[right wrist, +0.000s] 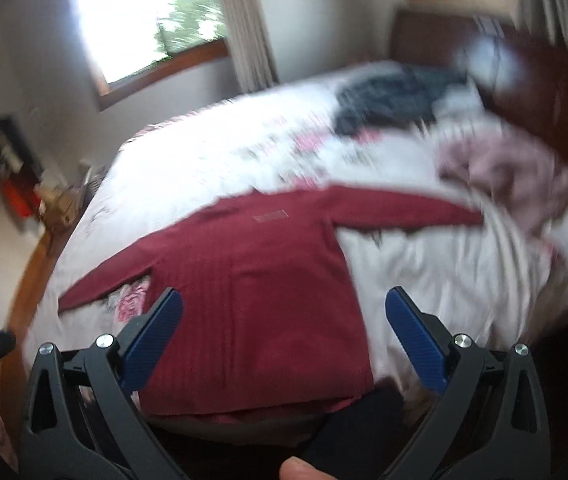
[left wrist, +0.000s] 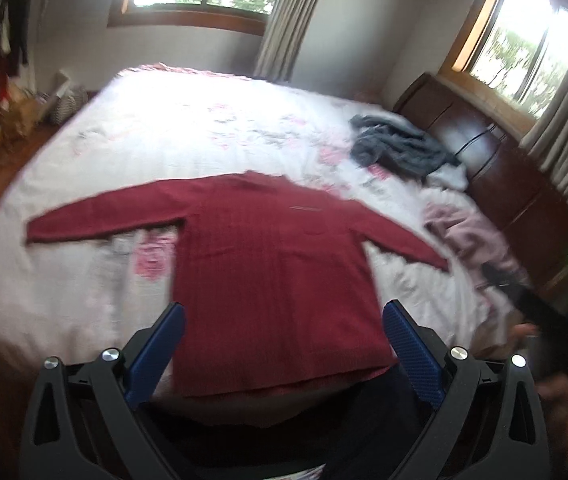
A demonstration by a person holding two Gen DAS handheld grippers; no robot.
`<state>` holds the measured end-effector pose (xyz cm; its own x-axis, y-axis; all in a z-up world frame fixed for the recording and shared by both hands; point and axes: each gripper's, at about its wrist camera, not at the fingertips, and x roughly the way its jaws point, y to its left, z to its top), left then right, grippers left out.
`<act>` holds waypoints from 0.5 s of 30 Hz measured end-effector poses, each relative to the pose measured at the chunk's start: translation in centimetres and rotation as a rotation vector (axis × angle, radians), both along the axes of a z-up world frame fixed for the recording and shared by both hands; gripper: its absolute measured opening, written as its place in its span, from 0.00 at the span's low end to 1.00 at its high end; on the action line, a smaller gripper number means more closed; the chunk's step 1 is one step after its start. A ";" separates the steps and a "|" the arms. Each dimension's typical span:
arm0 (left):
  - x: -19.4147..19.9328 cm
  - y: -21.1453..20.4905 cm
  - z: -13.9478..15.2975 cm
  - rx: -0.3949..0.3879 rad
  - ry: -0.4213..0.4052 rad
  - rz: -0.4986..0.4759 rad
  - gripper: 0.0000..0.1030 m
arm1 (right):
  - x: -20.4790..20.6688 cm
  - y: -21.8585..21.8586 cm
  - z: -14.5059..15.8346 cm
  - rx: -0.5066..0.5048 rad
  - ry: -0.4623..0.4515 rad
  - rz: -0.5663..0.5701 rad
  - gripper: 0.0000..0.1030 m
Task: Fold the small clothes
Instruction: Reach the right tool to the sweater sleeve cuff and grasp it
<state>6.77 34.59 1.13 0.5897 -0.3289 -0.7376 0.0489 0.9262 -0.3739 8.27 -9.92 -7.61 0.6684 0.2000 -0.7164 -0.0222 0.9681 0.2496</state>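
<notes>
Sleeves of the dark red ribbed knit sweater are spread sideways on the white floral bed, hem nearest. Left gripper and right gripper are held wide open, empty, above that hem, neither clearly nearer.

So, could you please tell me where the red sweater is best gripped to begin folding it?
Probably at a sleeve cuff. The red sweater lies flat on the bed, both sleeves spread sideways. The left tool, open, could take the left cuff from its outer end; the right tool, also open, the right cuff.
</notes>
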 end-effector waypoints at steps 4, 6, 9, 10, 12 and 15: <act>1.4 -0.4 -1.4 0.017 0.011 -0.002 0.96 | 4.7 -8.8 -6.0 0.263 0.110 -0.146 0.90; 2.0 -0.5 -1.8 -0.012 0.026 -0.003 0.96 | 6.7 -13.1 -9.0 0.376 0.166 -0.221 0.72; 3.2 -0.7 -2.9 -0.052 0.068 0.005 0.96 | 8.8 -19.6 -13.4 0.625 0.208 -0.321 0.55; 3.6 -0.8 -3.4 -0.046 0.079 0.011 0.96 | 9.5 -21.6 -15.0 0.720 0.216 -0.356 0.53; 4.2 -0.9 -4.2 -0.023 0.106 0.023 0.96 | 10.5 -24.3 -17.3 0.852 0.223 -0.398 0.53; 5.1 -0.9 -5.2 -0.027 0.149 0.045 0.96 | 12.8 -28.3 -20.8 0.991 0.215 -0.474 0.54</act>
<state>11.88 33.74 -4.03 0.4889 -0.3259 -0.8092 -0.0500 0.9156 -0.3989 21.08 -38.19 -28.38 0.7097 0.5042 -0.4921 0.4330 0.2389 0.8692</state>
